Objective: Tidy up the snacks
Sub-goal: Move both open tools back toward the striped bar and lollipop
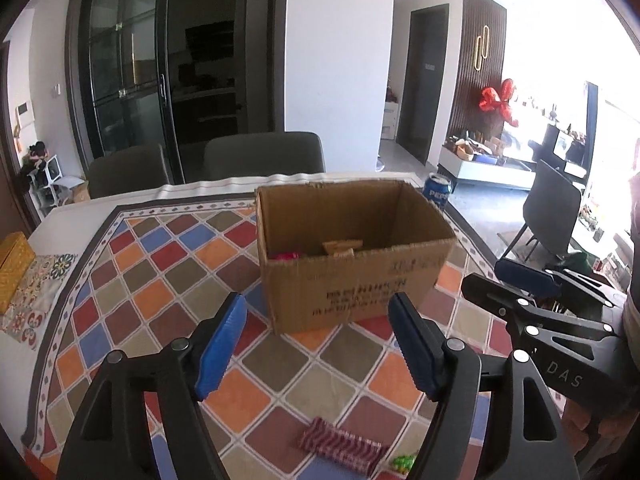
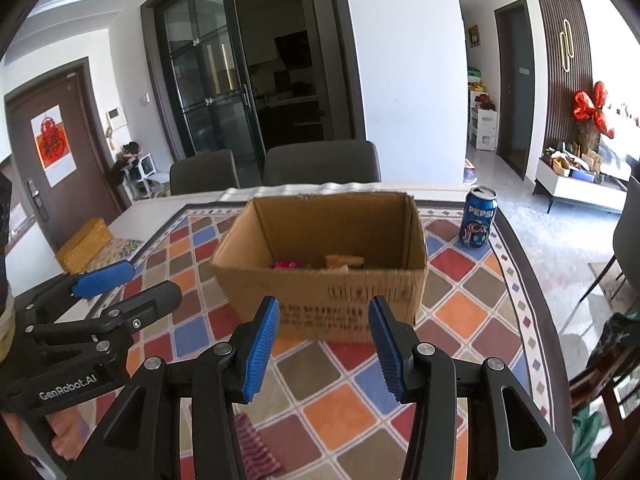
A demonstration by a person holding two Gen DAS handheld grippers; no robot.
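Note:
An open cardboard box (image 1: 352,280) (image 2: 320,292) stands on the checked tablecloth (image 1: 160,264). Inside it lie a red packet (image 1: 284,256) (image 2: 286,265) and a tan item (image 1: 342,247) (image 2: 344,261). A dark red striped packet (image 1: 344,446) (image 2: 256,448) and a small green sweet (image 1: 402,462) lie on the cloth near me. My left gripper (image 1: 318,308) (image 2: 156,279) is open and empty, just short of the box's near wall. My right gripper (image 2: 324,308) (image 1: 482,276) hangs beside it on the right, also open with nothing between its blue pads.
A blue Pepsi can (image 1: 438,192) (image 2: 479,220) stands upright behind the box to the right. A yellow box (image 1: 14,264) (image 2: 84,244) sits at the table's left edge. Two grey chairs (image 1: 264,156) (image 2: 320,162) stand along the far side.

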